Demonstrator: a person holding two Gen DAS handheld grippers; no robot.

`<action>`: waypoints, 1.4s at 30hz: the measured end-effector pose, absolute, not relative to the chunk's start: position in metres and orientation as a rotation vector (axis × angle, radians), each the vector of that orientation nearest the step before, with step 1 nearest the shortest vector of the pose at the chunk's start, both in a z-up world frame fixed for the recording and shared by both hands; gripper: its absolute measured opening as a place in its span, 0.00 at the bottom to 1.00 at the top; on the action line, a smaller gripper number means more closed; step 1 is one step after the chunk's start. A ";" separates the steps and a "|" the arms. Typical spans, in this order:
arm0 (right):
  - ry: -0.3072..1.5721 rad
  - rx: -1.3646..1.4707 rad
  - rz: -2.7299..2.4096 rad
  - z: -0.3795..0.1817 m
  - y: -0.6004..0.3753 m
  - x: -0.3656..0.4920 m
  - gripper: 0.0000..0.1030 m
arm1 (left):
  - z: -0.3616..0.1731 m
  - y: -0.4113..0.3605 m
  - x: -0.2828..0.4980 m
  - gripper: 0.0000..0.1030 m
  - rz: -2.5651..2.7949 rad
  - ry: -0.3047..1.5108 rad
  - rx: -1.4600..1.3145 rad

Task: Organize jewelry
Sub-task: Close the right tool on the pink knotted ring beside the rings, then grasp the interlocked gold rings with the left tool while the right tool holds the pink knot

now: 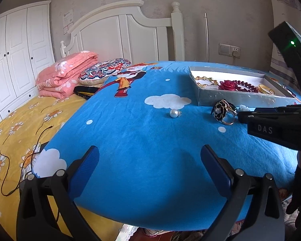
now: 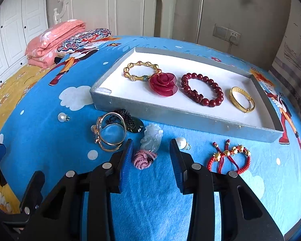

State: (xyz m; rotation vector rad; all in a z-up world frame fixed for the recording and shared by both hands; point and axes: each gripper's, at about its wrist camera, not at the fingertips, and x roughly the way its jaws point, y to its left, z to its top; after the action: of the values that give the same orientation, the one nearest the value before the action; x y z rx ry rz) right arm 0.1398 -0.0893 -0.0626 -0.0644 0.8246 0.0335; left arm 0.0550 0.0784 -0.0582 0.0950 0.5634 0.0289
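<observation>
A grey tray (image 2: 170, 111) on the blue cloth holds a gold bamboo bracelet (image 2: 139, 71), a red rose (image 2: 163, 83), a dark red bead bracelet (image 2: 202, 90) and a gold bangle (image 2: 241, 99). In front of it lie a pale jade pendant (image 2: 151, 135) on a pink cord knot (image 2: 143, 158), a gold ring bangle with black flower (image 2: 110, 132), two pearls (image 2: 61, 117) (image 2: 180, 141) and a red cord bracelet (image 2: 229, 156). My right gripper (image 2: 151, 154) is open with the pendant between its fingers. My left gripper (image 1: 149, 160) is open and empty above the cloth. The tray (image 1: 238, 98) and one pearl (image 1: 173, 113) show there too.
The blue cartoon cloth (image 1: 140, 150) covers a raised surface over a yellow flowered bed sheet (image 1: 16, 132). A folded pink quilt (image 1: 66, 74) and patterned pillow (image 1: 104, 70) lie at the white headboard (image 1: 118, 32). A dark cord (image 1: 22, 160) trails at left.
</observation>
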 end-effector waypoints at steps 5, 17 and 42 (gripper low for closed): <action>0.827 -0.061 0.068 -0.063 -0.094 0.138 0.19 | -0.053 0.074 0.058 0.95 0.007 0.571 0.087; 0.736 -0.059 0.171 -0.061 -0.127 0.088 0.19 | -0.040 0.032 0.094 0.95 -0.074 0.648 0.070; 0.588 0.022 0.187 -0.049 -0.188 0.046 0.19 | -0.053 -0.037 0.146 0.37 -0.044 0.772 0.213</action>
State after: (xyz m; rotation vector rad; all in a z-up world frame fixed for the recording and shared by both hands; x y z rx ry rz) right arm 0.0462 -0.1879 -0.0487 0.0223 0.5875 0.1875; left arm 0.1463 -0.0369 -0.0527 0.2133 0.7719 -0.0443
